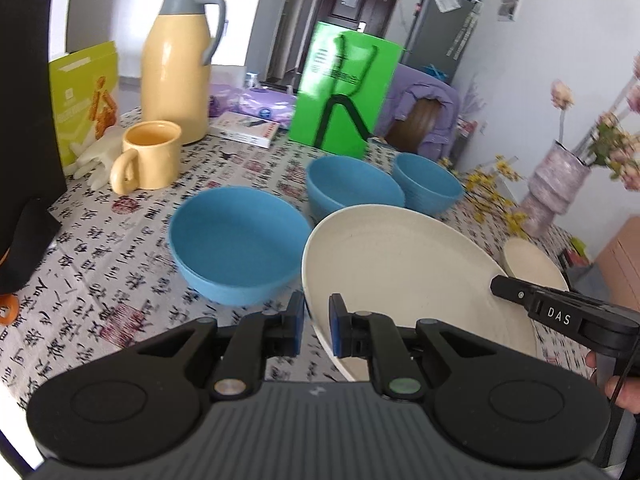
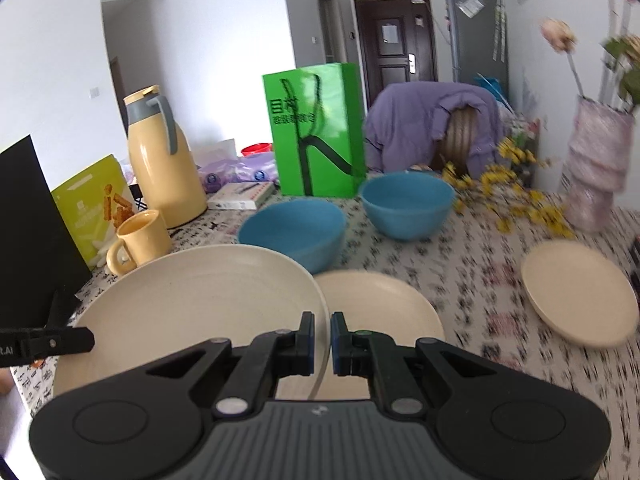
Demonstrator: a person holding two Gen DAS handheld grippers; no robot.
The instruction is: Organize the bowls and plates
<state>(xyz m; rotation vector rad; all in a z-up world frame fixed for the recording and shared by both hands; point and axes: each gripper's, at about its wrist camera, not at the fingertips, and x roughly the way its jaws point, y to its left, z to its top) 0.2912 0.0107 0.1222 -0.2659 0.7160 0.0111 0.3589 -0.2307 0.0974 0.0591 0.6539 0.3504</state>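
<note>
Both claws hold one big cream plate [image 2: 192,304] by its rim. The left gripper [image 1: 316,326] pinches the rim on one side, and the right gripper [image 2: 322,344] pinches it on the other side. The plate is up off the table [image 1: 120,280]. In the right view, a second cream plate [image 2: 384,300] lies flat at about 1 o'clock from the claw, and a third plate [image 2: 580,292] sits at 3 o'clock. I think the big plate goes on a flat one. Keep both grips tight, keep it level, and lower it slowly.
</note>
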